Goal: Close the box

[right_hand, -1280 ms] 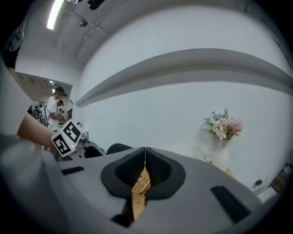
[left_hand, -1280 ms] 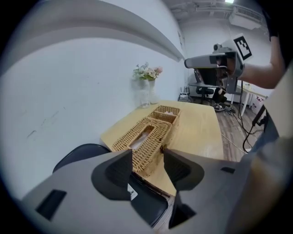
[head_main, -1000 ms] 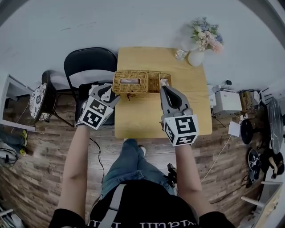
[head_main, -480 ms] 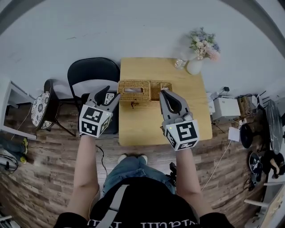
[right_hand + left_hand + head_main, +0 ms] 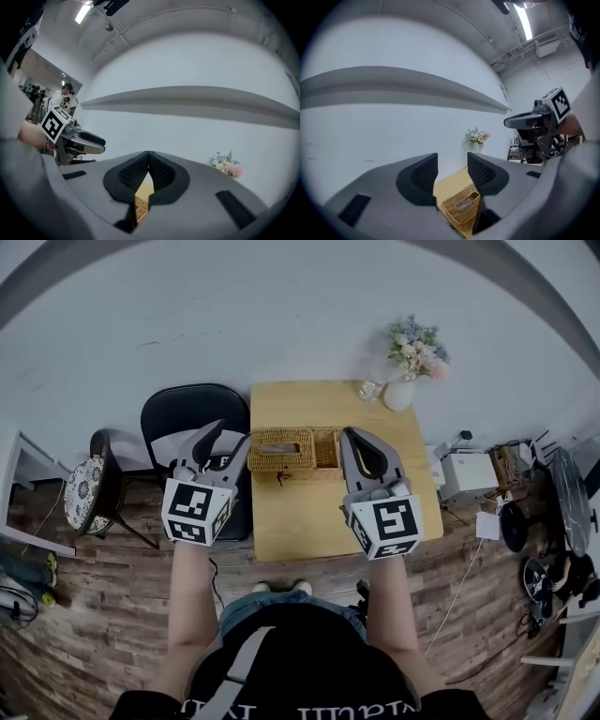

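A woven wicker box (image 5: 281,450) lies on the small wooden table (image 5: 309,517), its slotted lid flat on top, with an open wicker compartment (image 5: 325,448) at its right end. My left gripper (image 5: 227,437) hangs high above the box's left end, open with nothing between its jaws. My right gripper (image 5: 352,434) hangs above the box's right end, shut and empty. In the left gripper view the box (image 5: 461,206) shows far below between the left gripper's (image 5: 452,161) jaws. In the right gripper view only a sliver of wicker (image 5: 139,206) shows under the right gripper's (image 5: 148,154) closed tips.
A white vase of flowers (image 5: 410,352) and a small glass (image 5: 367,390) stand at the table's far right corner. A black chair (image 5: 187,418) is left of the table, a patterned stool (image 5: 82,486) further left. White wall behind; cluttered floor to the right.
Both grippers have risen away from the table and tipped up toward level. The box now looks smaller and lower in all views. Jaws unchanged.
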A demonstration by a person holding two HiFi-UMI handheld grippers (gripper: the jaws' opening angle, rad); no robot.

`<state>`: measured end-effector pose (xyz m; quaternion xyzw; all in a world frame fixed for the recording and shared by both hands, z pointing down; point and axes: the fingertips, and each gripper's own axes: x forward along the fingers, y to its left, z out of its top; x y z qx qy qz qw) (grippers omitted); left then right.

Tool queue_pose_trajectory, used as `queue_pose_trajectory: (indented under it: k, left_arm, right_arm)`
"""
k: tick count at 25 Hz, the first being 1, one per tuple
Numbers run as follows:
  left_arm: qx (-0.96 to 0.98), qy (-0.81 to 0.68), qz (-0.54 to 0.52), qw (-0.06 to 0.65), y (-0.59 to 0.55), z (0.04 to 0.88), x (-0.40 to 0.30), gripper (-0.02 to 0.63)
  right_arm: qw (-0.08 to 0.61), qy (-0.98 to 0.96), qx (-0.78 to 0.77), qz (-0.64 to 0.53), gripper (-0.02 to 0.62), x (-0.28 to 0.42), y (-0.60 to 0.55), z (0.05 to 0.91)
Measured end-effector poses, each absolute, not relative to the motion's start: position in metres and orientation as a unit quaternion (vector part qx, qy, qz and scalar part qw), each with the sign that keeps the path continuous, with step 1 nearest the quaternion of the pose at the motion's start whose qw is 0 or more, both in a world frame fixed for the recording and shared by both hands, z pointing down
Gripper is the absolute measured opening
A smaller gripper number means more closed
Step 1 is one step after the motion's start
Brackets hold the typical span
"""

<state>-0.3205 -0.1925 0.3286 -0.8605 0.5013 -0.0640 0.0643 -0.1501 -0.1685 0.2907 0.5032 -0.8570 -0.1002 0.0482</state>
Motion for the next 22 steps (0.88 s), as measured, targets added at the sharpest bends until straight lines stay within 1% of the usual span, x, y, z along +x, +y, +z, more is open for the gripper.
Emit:
queue_pose_trajectory:
  k: [7, 8, 12, 13, 14, 22]
  left_arm:
    - [-0.86, 0.498, -0.025, 0.105, -0.191, 0.291, -0.322, 0.2]
    - [-0.858, 0.501, -0.023, 0.114, -0.191, 0.285, -0.322, 0.191]
    - [-0.839, 0.528, -0.008, 0.131, -0.191, 0.268, -0.325, 0.076]
    - [-0.835, 0.534, -0.004, 0.129, -0.19, 0.265, -0.325, 0.026]
    - [-0.833, 0.538, 0.0, 0.128, -0.189, 0.261, -0.324, 0.012]
    - [-0.828, 0.543, 0.014, 0.134, -0.19, 0.239, -0.326, 0.012]
  right_arm:
    - [0.031, -0.84, 0.526, -0.13, 0.014, -0.141, -0.169, 0.263]
    - [0.029, -0.838, 0.528, -0.134, 0.014, -0.14, -0.17, 0.259]
    - [0.028, -0.839, 0.522, -0.152, 0.014, -0.144, -0.168, 0.247]
    - [0.027, -0.839, 0.521, -0.156, 0.014, -0.145, -0.168, 0.246]
    - [0.026, -0.838, 0.522, -0.159, 0.014, -0.146, -0.168, 0.244]
    - [0.019, -0.829, 0.536, -0.158, 0.014, -0.137, -0.168, 0.238]
